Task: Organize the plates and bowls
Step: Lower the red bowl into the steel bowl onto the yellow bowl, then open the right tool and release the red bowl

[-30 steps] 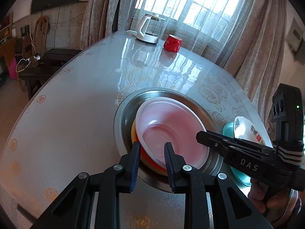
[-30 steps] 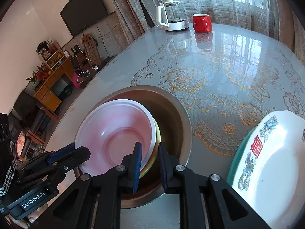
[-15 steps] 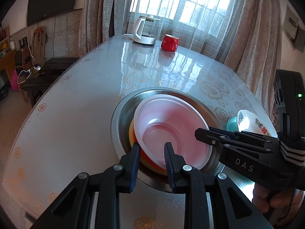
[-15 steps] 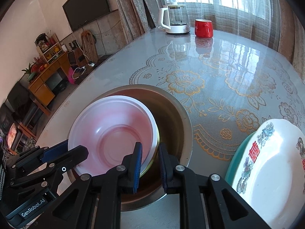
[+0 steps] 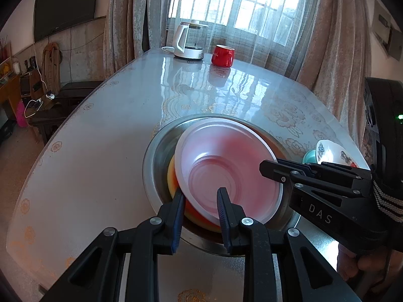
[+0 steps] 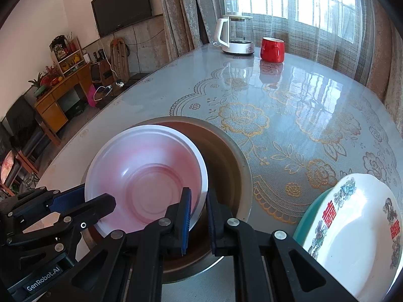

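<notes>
**Pink bowl getting pinched from both sides**

Left wrist view: pink bowl (image 5: 226, 173) is tilting inside the steel basin (image 5: 156, 161), sitting on an orange dish (image 5: 173, 178). Left gripper (image 5: 201, 196) is clamping the bowl's rim at 6 o'clock. Right gripper (image 5: 267, 170) is reaching in from 3 o'clock, and its jaws have just been closing on the bowl's rim.

Right wrist view: the bowl is sitting at 9 o'clock, its near rim pinched between the pads. White patterned plate (image 6: 352, 226) is lying at 4 o'clock over a teal dish (image 6: 309, 216). Red mug (image 6: 272, 49) and kettle (image 6: 235, 35) are standing at 12 o'clock.
</notes>
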